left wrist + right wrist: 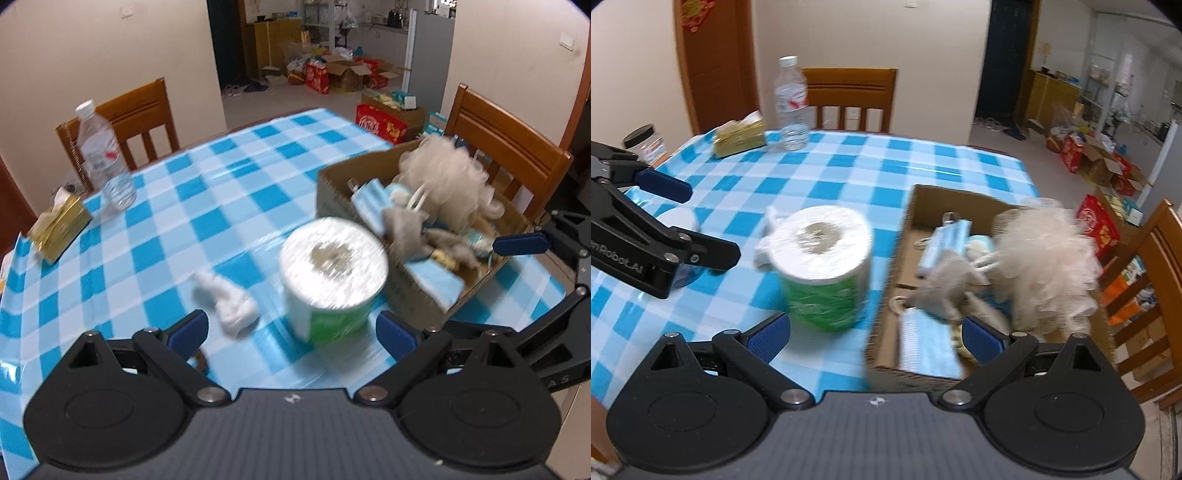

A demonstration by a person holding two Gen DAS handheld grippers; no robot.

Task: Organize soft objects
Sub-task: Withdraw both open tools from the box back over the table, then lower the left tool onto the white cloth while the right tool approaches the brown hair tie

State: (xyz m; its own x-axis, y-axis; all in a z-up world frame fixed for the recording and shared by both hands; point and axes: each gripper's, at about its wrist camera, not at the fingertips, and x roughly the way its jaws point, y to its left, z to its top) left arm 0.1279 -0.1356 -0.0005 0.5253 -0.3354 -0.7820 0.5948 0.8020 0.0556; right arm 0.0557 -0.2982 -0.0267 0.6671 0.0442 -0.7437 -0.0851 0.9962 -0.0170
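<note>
The left gripper [291, 334] is held wide apart above the blue-and-white checked tablecloth [229, 177], nothing pinched between its blue pads [188, 334]. Just ahead of it, a toilet paper roll [332, 273] in a green wrapper is seen standing upright on the cloth, touching or almost touching the near wall of the cardboard box [413, 291]. A small crumpled white cloth [227, 301] is found lying just left of the roll.

The right gripper [875, 332] is likewise spread open and empty, with its right pad over the box's near edge. Inside the box, a cream mesh bath pouf [1049, 266], blue face masks [929, 347] and a grey fabric piece [945, 284] are piled together; motion blur hides the finer detail. At the far left of the table, a clear water bottle [790, 103] is set upright beside a gold tissue pack [738, 138].
</note>
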